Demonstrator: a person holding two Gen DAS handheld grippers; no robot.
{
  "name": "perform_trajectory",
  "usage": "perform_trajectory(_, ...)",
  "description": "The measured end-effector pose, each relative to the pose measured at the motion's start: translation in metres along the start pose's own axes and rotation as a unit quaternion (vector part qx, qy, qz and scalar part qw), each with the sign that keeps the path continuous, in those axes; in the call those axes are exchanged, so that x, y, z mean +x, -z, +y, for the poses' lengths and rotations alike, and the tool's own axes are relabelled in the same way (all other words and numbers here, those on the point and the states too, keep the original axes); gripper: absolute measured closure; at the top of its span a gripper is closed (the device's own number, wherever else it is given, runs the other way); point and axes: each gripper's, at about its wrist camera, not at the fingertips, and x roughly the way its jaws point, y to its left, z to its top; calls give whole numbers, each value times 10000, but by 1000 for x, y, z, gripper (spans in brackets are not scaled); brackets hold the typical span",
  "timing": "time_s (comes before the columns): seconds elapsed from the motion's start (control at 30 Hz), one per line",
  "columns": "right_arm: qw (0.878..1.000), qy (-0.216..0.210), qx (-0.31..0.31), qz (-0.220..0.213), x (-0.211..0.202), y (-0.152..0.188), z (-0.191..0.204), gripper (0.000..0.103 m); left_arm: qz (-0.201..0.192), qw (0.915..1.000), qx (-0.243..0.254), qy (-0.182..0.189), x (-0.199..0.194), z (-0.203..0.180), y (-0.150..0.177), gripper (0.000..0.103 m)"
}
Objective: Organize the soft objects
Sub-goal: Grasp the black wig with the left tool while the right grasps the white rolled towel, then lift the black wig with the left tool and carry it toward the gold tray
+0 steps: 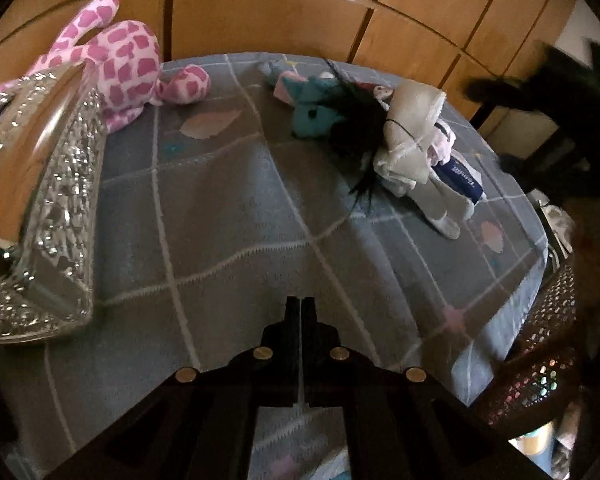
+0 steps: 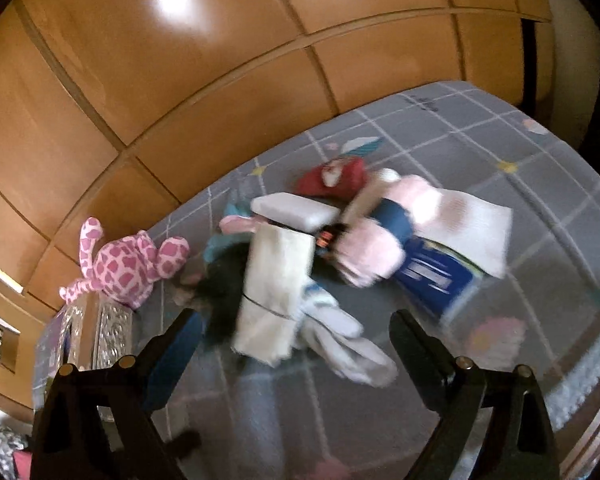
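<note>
At far left your glittery box (image 1: 56, 216) sits on the grey checked bed cover (image 1: 228, 216), likely the bin for the toys. The pink spotted plush (image 1: 124, 68) lies just behind it, close enough to drop in. Your left gripper (image 1: 301, 308) is closed and empty over bare cover. Right of centre lies the heap of soft things (image 2: 300, 264), and your right gripper (image 2: 296, 344) is spread wide before it, seemingly for a grab.
</note>
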Motion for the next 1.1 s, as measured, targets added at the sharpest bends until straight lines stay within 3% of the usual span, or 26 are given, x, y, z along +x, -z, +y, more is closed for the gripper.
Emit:
perform_trajectory(0.2,9984,398,-272,286,53,-20,18,7,-208,9998,-41,43,-14,3,-2,101)
perform_trajectory(0.23,9982,359,-293,372,59,-21,18,14,-234,9997,-57,25,-16,4,-4,101)
perform_trajectory(0.27,9979,295,-348,464,64,-20,19,43,-273,9996,-72,-12,-18,5,-5,100)
perform_trajectory(0.3,9967,318,-430,602,67,-19,19,61,-295,9995,-72,-29,-20,6,-6,97)
perform_trajectory(0.47,9978,36,-581,324,23,-11,10,63,-514,9986,24,-115,-29,7,-21,81)
perform_trajectory(0.57,9993,-112,-343,105,-4,-14,-7,63,-661,9974,256,-90,-32,-1,-35,62)
perform_trajectory(0.63,9997,34,-227,-109,-19,-16,-20,63,-807,9955,494,-72,-34,-13,-49,51)
perform_trajectory(0.73,9996,130,-73,-227,-26,-16,-38,63,-885,9909,1009,-48,-28,-35,-73,50)
perform_trajectory(0.97,9997,6,42,-244,-18,-14,-54,63,-617,9760,2090,-45,-8,-81,-121,49)
perform_trajectory(1.03,9993,-167,99,-320,-22,-15,-59,63,-752,9736,2148,161,-20,-84,-135,38)
perform_trajectory(1.1,9984,-310,181,-448,-26,-16,-65,63,-837,9692,2304,231,-27,-90,-144,16)
